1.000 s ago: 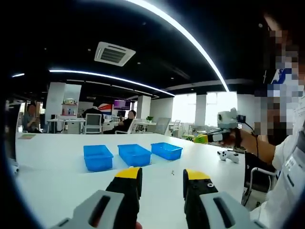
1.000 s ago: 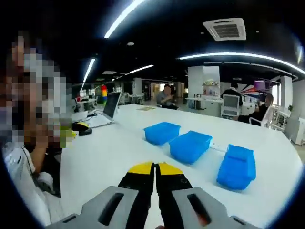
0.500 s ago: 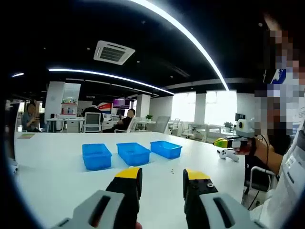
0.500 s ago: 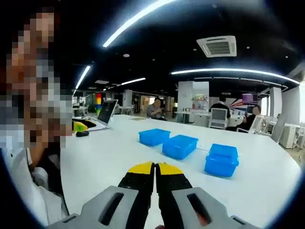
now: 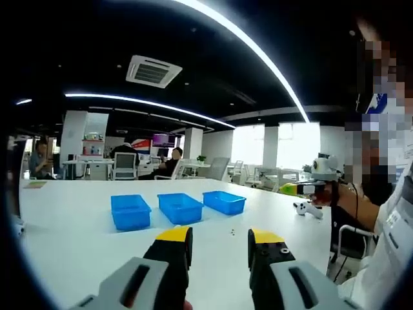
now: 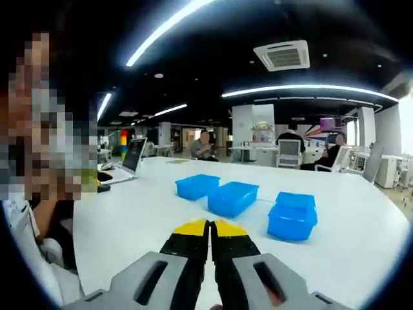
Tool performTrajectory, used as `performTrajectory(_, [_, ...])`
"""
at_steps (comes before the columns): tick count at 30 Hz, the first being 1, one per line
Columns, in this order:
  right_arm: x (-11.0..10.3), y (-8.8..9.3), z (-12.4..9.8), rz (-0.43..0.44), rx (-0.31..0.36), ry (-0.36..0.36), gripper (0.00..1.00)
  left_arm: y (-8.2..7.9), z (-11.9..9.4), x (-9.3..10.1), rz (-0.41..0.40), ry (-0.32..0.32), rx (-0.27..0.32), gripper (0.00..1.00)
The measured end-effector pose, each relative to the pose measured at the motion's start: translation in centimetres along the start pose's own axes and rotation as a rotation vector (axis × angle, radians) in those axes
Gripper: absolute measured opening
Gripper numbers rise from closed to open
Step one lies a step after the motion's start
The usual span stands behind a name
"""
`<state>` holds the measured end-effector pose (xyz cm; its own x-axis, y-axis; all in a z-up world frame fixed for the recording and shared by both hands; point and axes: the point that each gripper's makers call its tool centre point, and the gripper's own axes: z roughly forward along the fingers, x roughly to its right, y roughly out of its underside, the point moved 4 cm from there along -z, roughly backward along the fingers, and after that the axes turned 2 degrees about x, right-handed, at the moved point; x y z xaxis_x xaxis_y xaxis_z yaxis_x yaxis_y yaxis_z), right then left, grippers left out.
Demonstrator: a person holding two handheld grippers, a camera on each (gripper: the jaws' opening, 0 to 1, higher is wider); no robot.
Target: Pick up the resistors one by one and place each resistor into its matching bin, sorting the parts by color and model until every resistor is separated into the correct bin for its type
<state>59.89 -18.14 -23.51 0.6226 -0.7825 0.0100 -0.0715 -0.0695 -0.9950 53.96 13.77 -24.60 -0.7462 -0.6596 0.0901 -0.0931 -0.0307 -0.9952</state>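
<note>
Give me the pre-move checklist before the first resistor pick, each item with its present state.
1. Left gripper open for a pick: ok.
2. Right gripper open: not ok, jaws closed together, nothing visible between them.
3. Three blue bins in a row on the white table: ok.
4. Resistors located: small dark specks near the bins; colour and model cannot tell.
5. Bins empty: cannot tell.

Open laptop, white game controller (both on table)

Three blue bins (open-topped) stand in a row.
</note>
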Motion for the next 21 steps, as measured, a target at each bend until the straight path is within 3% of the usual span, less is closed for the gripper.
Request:
performTrajectory(11, [8.0, -1.1, 6.6, 0.092, -0.046, 0.084, 0.05, -0.2, -0.1, 0.1, 0.002, -0.003, 0.005, 0.36])
performTrajectory(13, [9.4, -1.1, 8.1, 0.155, -0.054, 0.110, 0.05, -0.2, -0.1, 0.1, 0.001, -0.003, 0.004, 0.36])
performTrajectory(21, [14.5, 1.0, 12.2, 0.148, -0.134, 0.219, 0.05, -0.1, -0.2, -0.3, -0.003, -0.009, 0.004, 0.36])
